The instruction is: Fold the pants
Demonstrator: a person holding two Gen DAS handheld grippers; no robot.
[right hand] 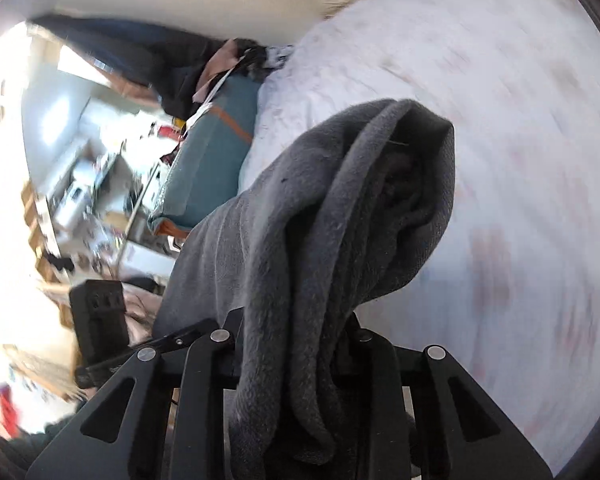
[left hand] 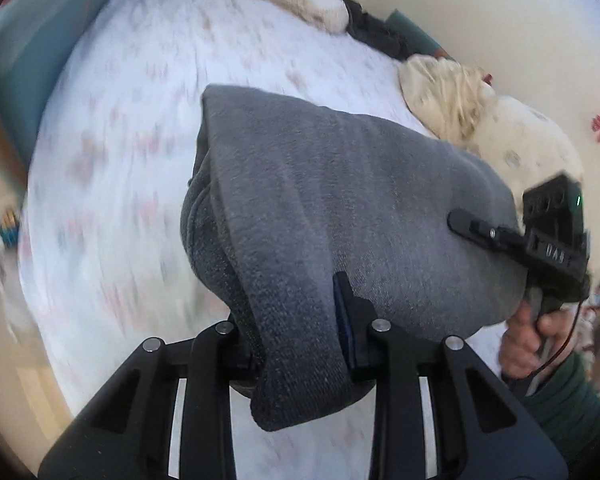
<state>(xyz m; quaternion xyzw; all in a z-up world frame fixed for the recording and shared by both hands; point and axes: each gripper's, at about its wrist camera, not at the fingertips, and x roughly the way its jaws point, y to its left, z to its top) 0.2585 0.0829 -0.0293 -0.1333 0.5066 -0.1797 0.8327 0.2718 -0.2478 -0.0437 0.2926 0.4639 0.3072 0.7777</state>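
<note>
Grey fleece pants [left hand: 340,200] hang in the air above a white bed with a faint pink print [left hand: 132,128]. My left gripper [left hand: 300,320] is shut on one end of the pants; cloth drapes over its fingers. My right gripper [right hand: 296,332] is shut on the other end, where the pants [right hand: 340,220] bunch in thick folds between the fingers. The right gripper also shows in the left wrist view [left hand: 512,236], at the pants' right edge, held by a hand. The left gripper shows in the right wrist view [right hand: 100,328] at lower left.
Cream pillows [left hand: 460,104] and dark clothes [left hand: 376,24] lie along the bed's far side by the wall. A teal bed frame [right hand: 204,168] borders the bed. A cluttered room [right hand: 92,200] lies beyond it.
</note>
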